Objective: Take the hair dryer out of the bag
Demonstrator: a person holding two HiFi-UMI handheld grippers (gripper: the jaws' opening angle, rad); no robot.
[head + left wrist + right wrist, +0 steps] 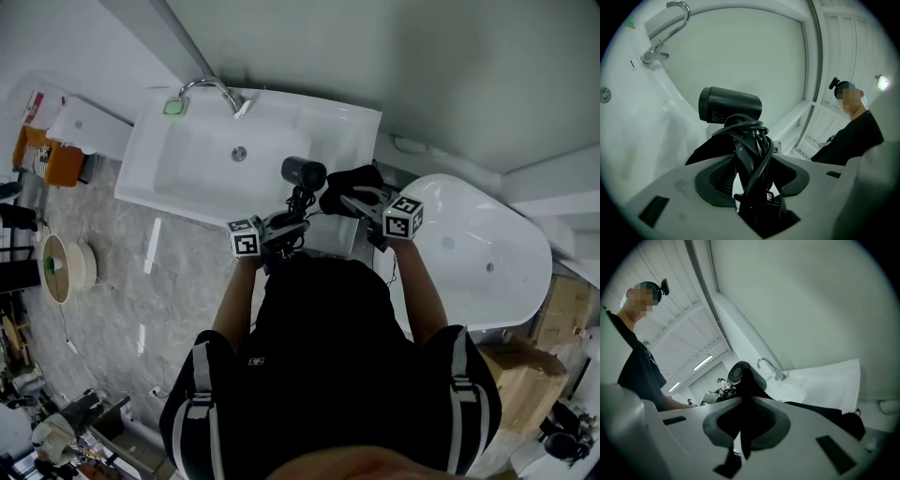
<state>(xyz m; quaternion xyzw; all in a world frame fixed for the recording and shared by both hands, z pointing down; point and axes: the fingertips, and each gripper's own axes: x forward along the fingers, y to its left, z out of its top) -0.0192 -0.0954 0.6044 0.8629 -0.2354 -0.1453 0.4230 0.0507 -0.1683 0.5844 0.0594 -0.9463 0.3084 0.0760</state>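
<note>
**Head view:** black hair dryer (304,172) at frame centre, over the white basin (187,159). Left gripper (286,223) sits just below it. Right gripper (354,199) w/ black cloth bag (352,178) is just right of it.

**Left gripper view:** jaws clamped on dryer handle plus wound black cord (757,136), centre frame; barrel above.

**Right gripper view:** jaws pinched tight on bag cloth, lower centre; dryer grille shows behind.

**Handling note:** dryer looks nearly or fully clear of bag. Draw hands apart, keep bag grip firm, and watch that the cord doesn't snag the cloth.
</note>
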